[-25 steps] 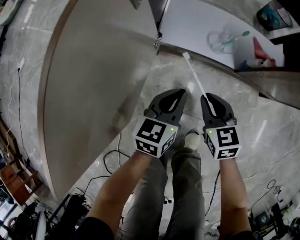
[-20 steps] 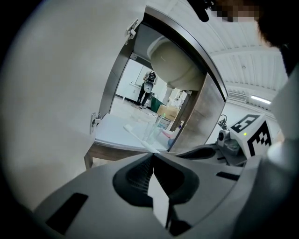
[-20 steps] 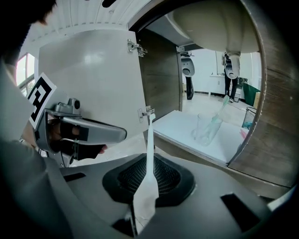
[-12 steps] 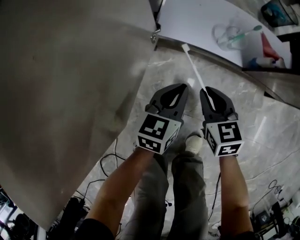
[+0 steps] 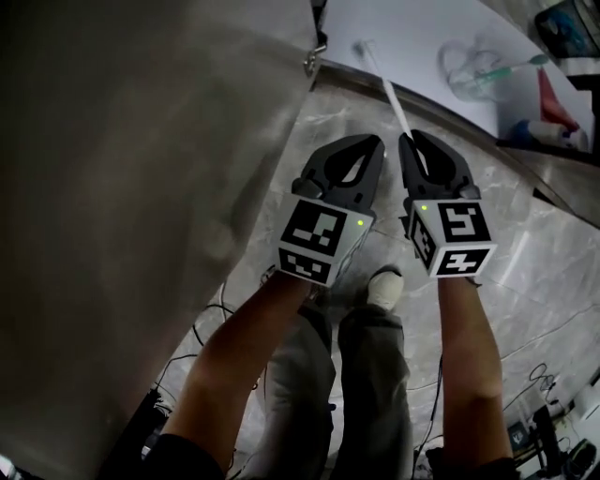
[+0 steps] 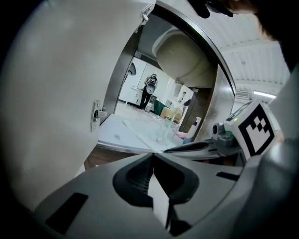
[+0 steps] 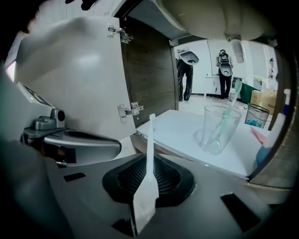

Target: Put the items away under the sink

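– Right claw (image 7: 149, 161) first: we see its jaws pinching the flat, wide end of a long white plastic stick (image 7: 145, 196). The thin stem points forward past the tips.

– We agree. And the left claw (image 6: 152, 155)?

– Pressed together at the tips, and we find nothing clamped there. It sits just beside the right one, level with it.

– Past the tips, what do we have?

– An open white cabinet door (image 7: 70, 79) with a metal hinge (image 7: 127, 110) on the left, then the white cabinet shelf (image 7: 182, 130). On the shelf stands a clear plastic cup (image 7: 218, 133), upright, with a pale green toothbrush (image 7: 230, 109) leaning inside it. The stick's tip reaches over the shelf's front edge, well short of the cup.

– Anything beside the cup?

– A red shape (image 5: 551, 94) and a blue shape (image 5: 562, 139) at the shelf's right edge. We cannot tell what they are.

– What differs between views?

– Only the two gripper views show the beige underside of the sink basin (image 7: 210, 14) above the shelf. Only the head view gives us the grey marble floor (image 5: 534, 253) and a pale shoe (image 5: 384, 284) below the claws.
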{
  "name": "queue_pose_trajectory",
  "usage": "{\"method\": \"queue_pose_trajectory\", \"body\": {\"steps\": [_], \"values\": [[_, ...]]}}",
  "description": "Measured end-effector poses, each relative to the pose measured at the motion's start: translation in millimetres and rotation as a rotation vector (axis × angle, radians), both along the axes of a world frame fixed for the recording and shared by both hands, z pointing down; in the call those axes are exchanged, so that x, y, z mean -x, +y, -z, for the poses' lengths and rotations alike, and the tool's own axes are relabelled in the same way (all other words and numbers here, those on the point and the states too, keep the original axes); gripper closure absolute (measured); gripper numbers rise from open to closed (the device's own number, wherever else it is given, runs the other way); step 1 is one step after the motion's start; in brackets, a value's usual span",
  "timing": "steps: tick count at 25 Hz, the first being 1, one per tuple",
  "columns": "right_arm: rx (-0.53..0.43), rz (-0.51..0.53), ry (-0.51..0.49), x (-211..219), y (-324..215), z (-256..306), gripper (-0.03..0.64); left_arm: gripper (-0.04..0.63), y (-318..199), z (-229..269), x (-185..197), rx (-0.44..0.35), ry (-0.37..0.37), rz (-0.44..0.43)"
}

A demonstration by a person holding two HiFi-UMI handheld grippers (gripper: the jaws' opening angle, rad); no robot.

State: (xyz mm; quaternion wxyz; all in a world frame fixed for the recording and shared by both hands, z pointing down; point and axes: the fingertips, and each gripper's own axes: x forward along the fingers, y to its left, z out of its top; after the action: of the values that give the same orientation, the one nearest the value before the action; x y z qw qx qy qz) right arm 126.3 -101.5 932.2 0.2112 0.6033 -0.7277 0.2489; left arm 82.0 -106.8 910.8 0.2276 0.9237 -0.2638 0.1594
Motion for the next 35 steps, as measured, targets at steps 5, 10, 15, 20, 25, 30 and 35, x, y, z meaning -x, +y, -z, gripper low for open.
{"method": "queue_pose_trajectory", "body": {"steps": [5, 10, 15, 20, 25, 30, 35], "values": [[-0.02, 0.008, 0.016, -8.7, -29.5, 1.0, 0.556, 0.584, -28.9, -0.6, -9.2, -0.052, -0.004, 0.034], [-0.029, -0.009, 0.018, -24.1, -59.3, 1.6, 0.555, 0.584, -49.0, -2.2, -16.8, -0.071, -0.009, 0.068], [-0.046, -0.006, 0.023, -31.0, -80.9, 1.5, 0.555, 0.584, -63.1, -3.4, -22.2, -0.08, -0.002, 0.108], [-0.038, -0.035, 0.014, -39.9, -95.2, -5.7, 0.555, 0.585, -80.7, -2.8, -28.1, -0.109, -0.008, 0.157], [-0.139, -0.076, 0.052, -46.8, -110.3, 5.2, 0.528, 0.584, -92.9, -0.2, -35.8, -0.101, 0.013, 0.207], [-0.185, -0.095, 0.052, -41.4, -104.8, 11.4, 0.465, 0.584, -91.5, 1.2, -32.7, -0.102, 0.011, 0.198], [-0.207, -0.138, 0.005, -46.4, -88.8, 25.1, 0.507, 0.584, -88.2, 7.4, -24.2, -0.091, 0.004, 0.201]]}}
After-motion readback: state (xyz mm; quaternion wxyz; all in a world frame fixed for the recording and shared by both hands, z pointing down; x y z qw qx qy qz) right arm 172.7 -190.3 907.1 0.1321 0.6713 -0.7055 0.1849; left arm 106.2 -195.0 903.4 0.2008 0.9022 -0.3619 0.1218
